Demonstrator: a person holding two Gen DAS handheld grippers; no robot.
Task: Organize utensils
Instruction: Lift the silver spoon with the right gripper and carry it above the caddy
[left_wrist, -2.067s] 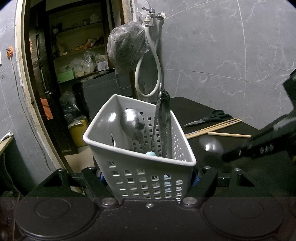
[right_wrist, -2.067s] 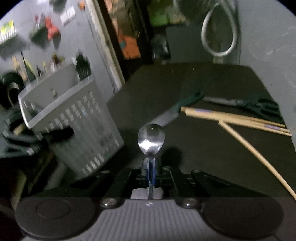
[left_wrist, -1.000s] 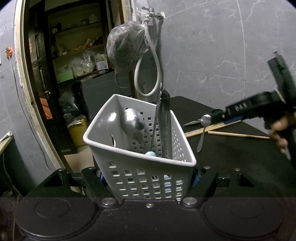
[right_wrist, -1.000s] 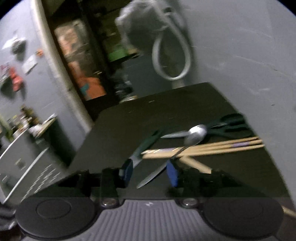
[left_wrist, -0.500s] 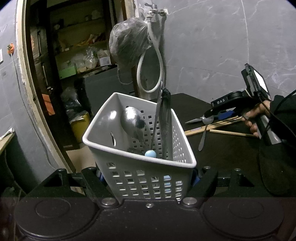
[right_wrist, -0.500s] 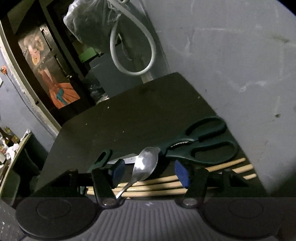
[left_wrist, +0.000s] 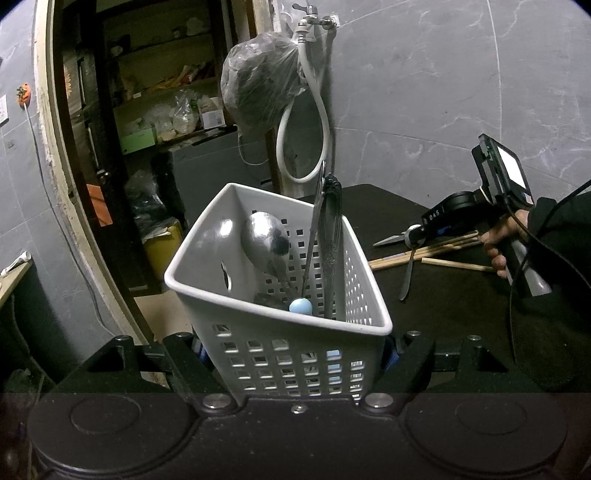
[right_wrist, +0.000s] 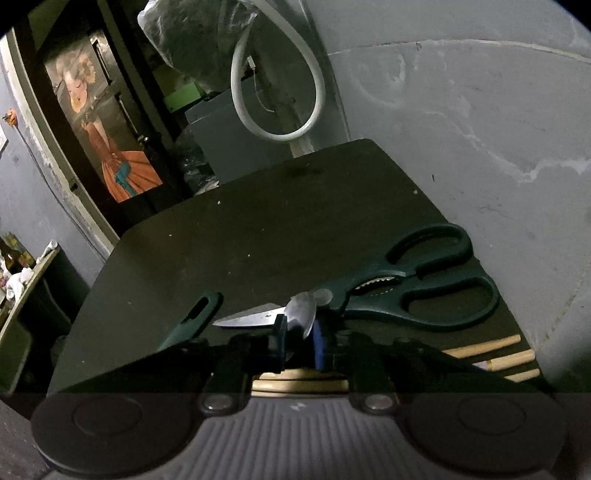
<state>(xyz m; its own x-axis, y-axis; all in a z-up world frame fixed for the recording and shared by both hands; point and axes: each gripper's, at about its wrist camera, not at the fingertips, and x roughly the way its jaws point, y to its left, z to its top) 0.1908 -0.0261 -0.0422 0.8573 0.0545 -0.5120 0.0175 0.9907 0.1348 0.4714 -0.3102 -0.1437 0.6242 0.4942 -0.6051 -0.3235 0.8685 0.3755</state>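
Closing on a shiny silver spoon (right_wrist: 301, 312), the right tongs (right_wrist: 299, 341) pinch its bowl; left tongs (left_wrist: 295, 354) grip the white basket (left_wrist: 280, 332).

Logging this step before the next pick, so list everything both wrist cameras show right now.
basket: one, white, perforated, gripped by left gripper
utensils in basket: several, metal, standing inside
small ball: one, light blue, basket bottom
spoon: one, silver, bowl between right gripper's closing jaws
scissors: one, dark green handles, tabletop
chopsticks: several, wooden, under the spoon
table: one, black
hose: one, white, looped from wall tap
left gripper: shut on basket
right gripper: closing on spoon
person's hand: holding right gripper's handle
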